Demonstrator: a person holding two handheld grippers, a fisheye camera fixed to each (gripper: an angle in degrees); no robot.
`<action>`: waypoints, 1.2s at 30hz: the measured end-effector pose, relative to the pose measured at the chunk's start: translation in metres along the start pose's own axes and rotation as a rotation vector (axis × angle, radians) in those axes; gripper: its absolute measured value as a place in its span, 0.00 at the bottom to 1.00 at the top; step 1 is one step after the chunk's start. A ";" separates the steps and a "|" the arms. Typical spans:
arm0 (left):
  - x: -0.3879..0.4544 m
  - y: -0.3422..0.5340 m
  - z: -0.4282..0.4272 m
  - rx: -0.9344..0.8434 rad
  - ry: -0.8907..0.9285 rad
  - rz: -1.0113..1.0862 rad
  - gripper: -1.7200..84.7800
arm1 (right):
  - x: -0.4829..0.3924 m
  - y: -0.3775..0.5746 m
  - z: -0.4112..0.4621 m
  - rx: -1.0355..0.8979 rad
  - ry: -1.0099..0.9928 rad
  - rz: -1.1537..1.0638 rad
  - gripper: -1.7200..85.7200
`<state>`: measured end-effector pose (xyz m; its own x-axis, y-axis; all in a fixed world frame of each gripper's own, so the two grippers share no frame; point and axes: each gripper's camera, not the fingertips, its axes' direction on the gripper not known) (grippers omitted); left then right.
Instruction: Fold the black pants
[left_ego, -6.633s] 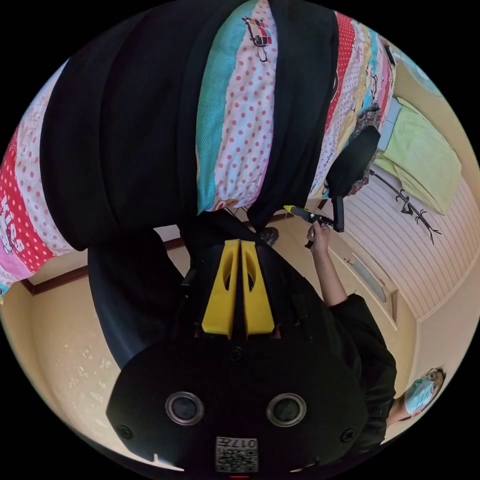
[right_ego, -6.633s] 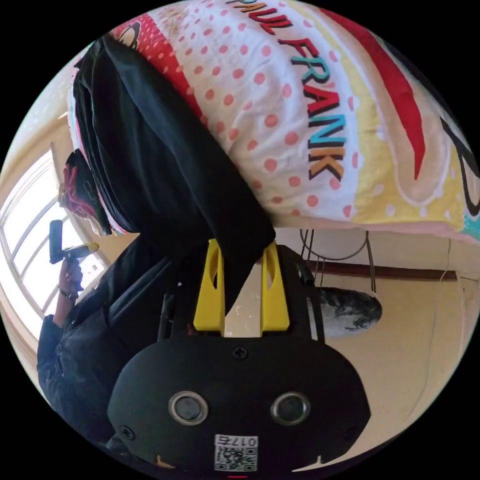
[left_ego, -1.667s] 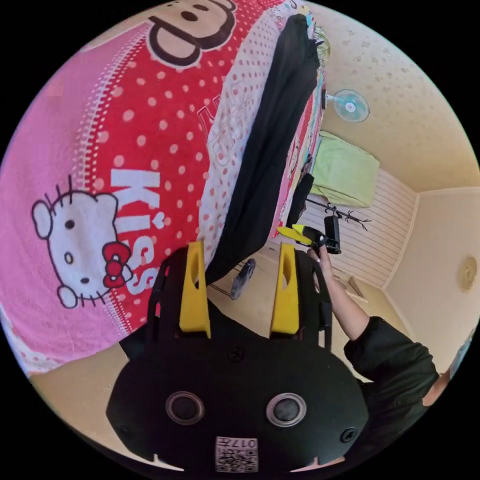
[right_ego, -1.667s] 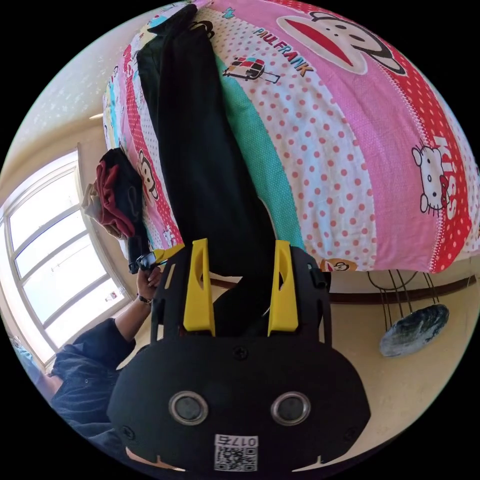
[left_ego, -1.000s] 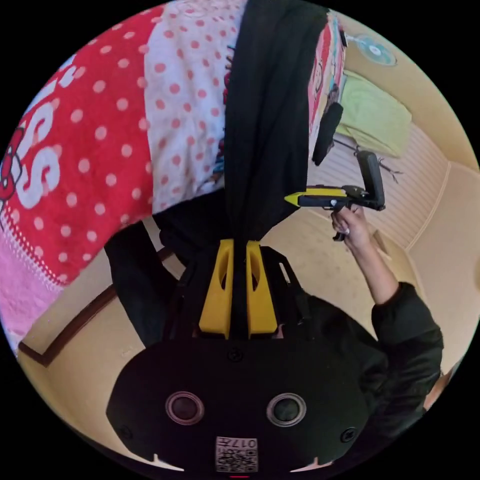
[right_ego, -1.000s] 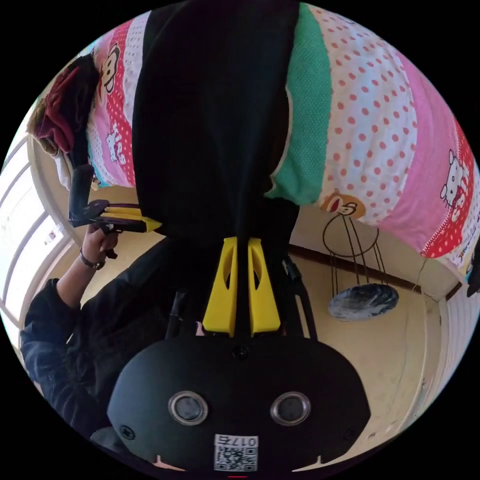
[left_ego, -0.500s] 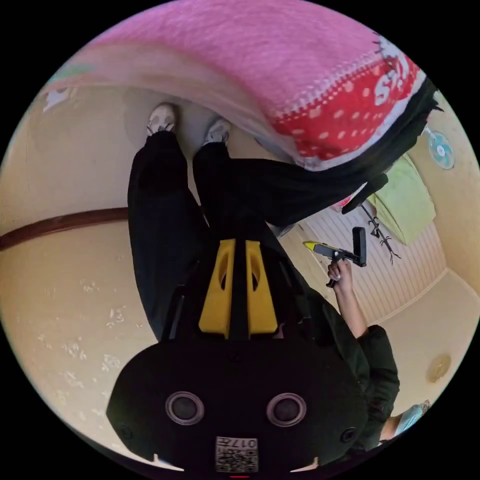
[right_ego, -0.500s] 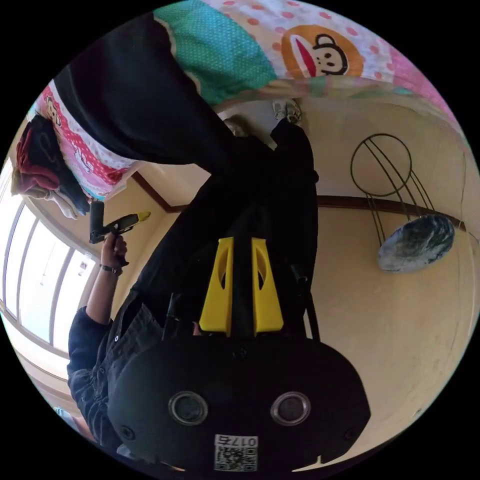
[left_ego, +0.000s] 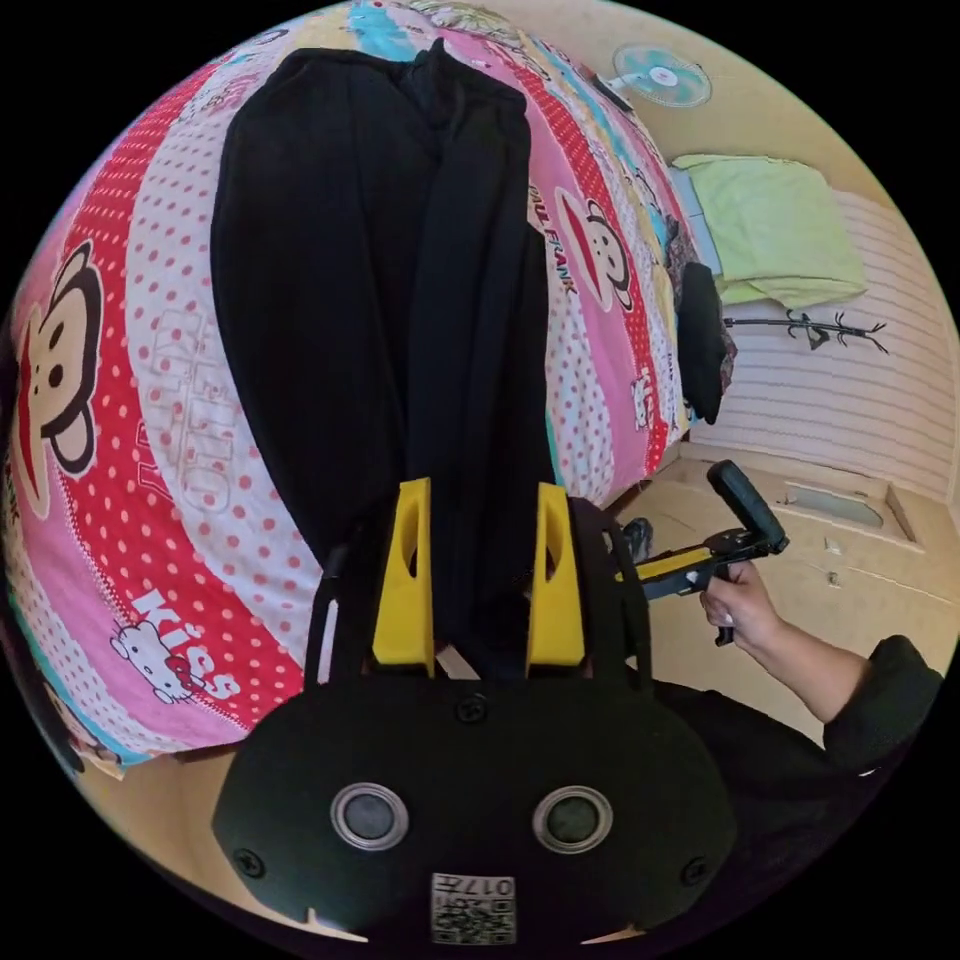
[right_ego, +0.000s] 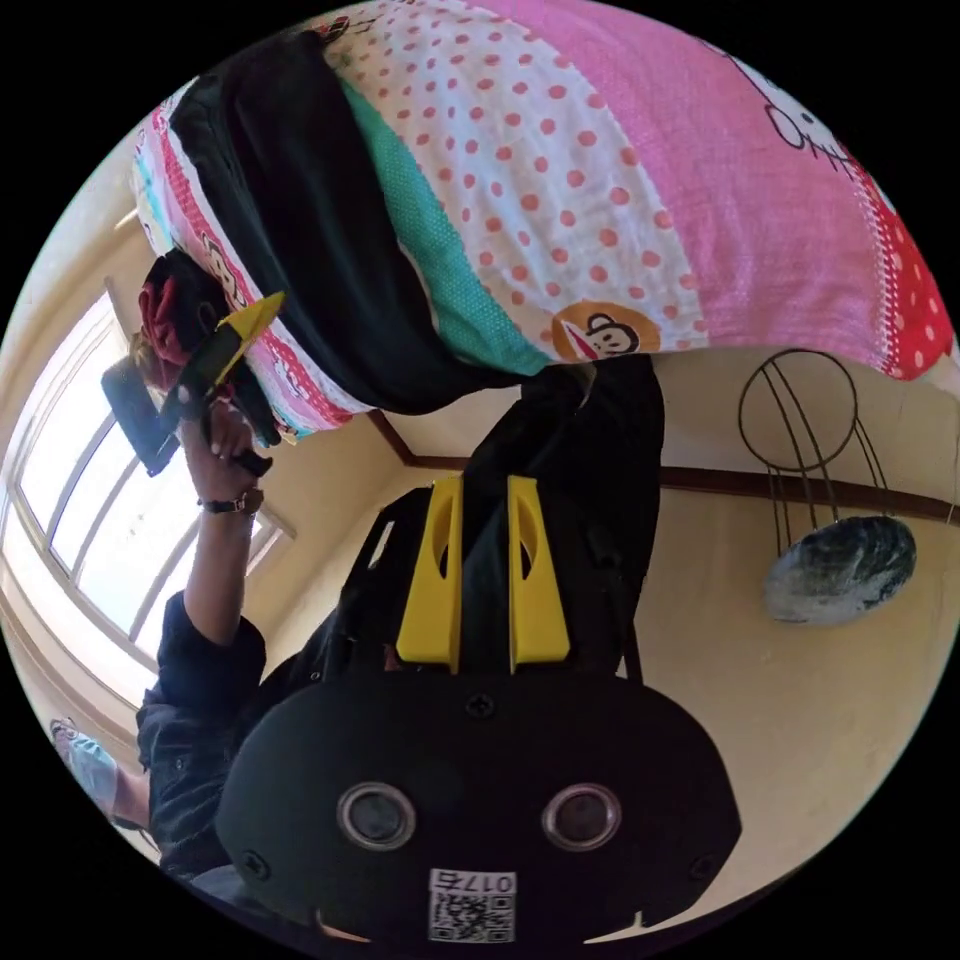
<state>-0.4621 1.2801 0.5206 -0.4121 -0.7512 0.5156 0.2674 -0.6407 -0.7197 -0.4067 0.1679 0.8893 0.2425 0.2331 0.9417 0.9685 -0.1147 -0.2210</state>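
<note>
The black pants (left_ego: 380, 300) lie lengthwise on the cartoon-print bed cover (left_ego: 150, 400), one leg folded over the other, and their near end hangs off the bed edge. My left gripper (left_ego: 482, 490) is open at that end, with the cloth running loosely between its yellow jaws. A hand holds my right gripper (left_ego: 640, 572) low beside the bed, its tips hidden behind the left gripper's body. In the right gripper view the pants (right_ego: 300, 220) drape over the edge. My right gripper (right_ego: 483, 485) has its jaws nearly together on black cloth. The left gripper (right_ego: 262, 300) is at the bed's far corner.
A pile of dark red clothes (right_ego: 175, 310) and a black garment (left_ego: 700, 340) sit at the bed's edge. A green cloth (left_ego: 780, 230) hangs on a rack, and a fan (right_ego: 840, 570) stands on the floor. The person's legs (right_ego: 610, 440) are right behind the right gripper.
My left gripper was shut on the pants' end half a second ago; its jaws now stand wide apart. Both views have swung back toward the bed. The right gripper's jaws stay close together.
</note>
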 end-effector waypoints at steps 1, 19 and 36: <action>-0.002 -0.008 0.020 -0.039 -0.016 -0.027 0.15 | -0.001 -0.003 -0.011 0.021 -0.039 -0.011 0.11; -0.018 0.020 0.020 0.130 0.223 -0.299 0.07 | -0.147 -0.241 -0.209 0.536 -0.050 -0.220 0.18; -0.051 0.056 -0.019 0.285 0.400 -0.316 0.07 | -0.390 -0.255 -0.128 0.484 -0.017 -0.612 0.06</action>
<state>-0.4428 1.2855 0.4446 -0.7921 -0.4341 0.4291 0.2792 -0.8829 -0.3776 -0.7559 -0.0178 0.6108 -0.3461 0.1340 0.9286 0.8462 0.4720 0.2473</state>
